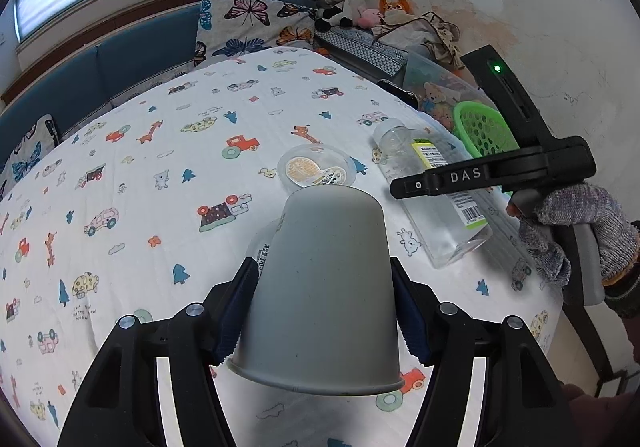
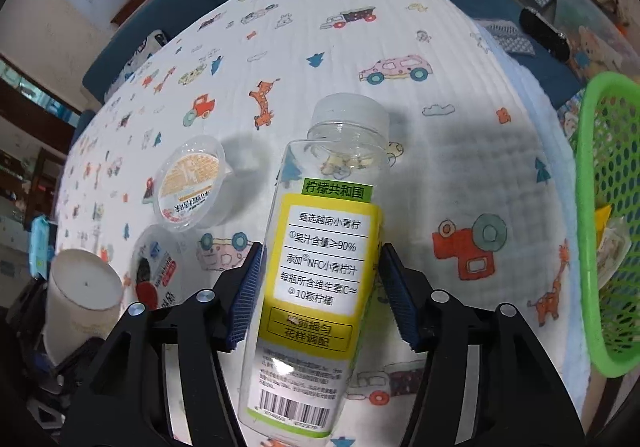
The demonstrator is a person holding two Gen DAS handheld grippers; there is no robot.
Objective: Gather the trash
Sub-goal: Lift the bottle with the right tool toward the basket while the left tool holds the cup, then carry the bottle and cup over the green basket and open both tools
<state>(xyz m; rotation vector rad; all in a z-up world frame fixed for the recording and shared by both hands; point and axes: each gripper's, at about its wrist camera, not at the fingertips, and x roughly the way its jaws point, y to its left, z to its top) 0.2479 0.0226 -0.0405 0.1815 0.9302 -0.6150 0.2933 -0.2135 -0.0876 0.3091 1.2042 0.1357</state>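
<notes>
The left gripper (image 1: 324,311) was clamped on a grey paper cup (image 1: 324,287), held upside down just above the bed (image 1: 160,175), with both blue pads pressed against its sides. Over on the right, the right gripper (image 2: 320,295) was spread around a clear bottle (image 2: 320,267) lying on the sheet, cap pointing away; a small gap was visible on each side, so nothing was actually gripped there. A sealed jelly cup (image 2: 190,183) was lying on the sheet left of the bottle, with another small cup (image 2: 154,271) just beside it. A green basket (image 2: 608,207) was sitting at the bed's right edge, near the bottle.
</notes>
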